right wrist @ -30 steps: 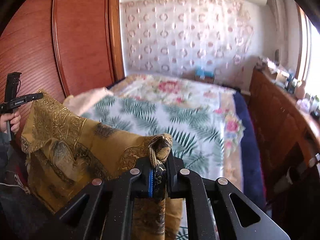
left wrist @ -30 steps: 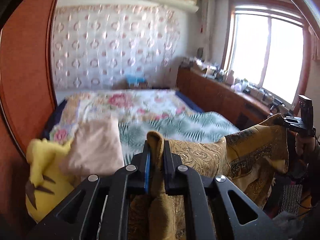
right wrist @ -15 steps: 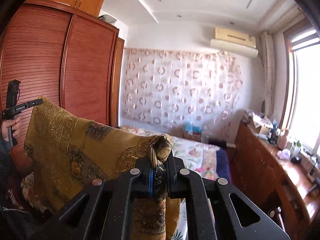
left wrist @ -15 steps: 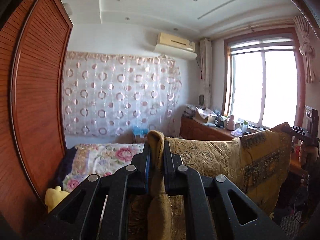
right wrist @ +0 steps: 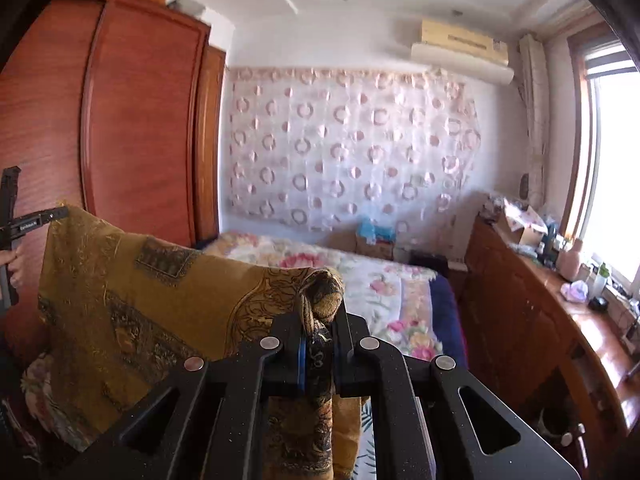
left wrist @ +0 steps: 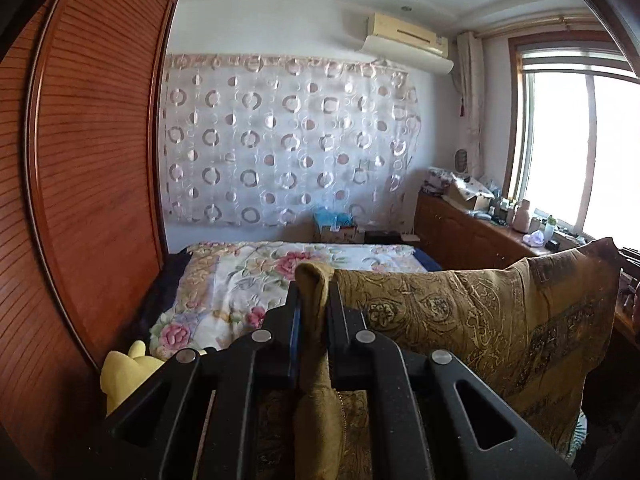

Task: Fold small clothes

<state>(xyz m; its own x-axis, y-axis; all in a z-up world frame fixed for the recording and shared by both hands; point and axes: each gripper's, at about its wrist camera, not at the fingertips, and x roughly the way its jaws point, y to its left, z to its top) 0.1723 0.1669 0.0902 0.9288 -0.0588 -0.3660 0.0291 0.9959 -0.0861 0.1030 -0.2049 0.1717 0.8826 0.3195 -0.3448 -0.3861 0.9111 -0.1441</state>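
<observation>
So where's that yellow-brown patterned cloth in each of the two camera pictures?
Left wrist view: the cloth fills the lower right, one corner pinched in the left gripper at bottom centre, stretching right to the frame edge.
Right wrist view: the cloth fills the lower left, one corner pinched in the right gripper at bottom centre.
Shared landmark: the air conditioner high on the back wall.

Matt patterned gold cloth (left wrist: pixel 472 320); glossy red wood wardrobe (left wrist: pixel 88 184).
</observation>
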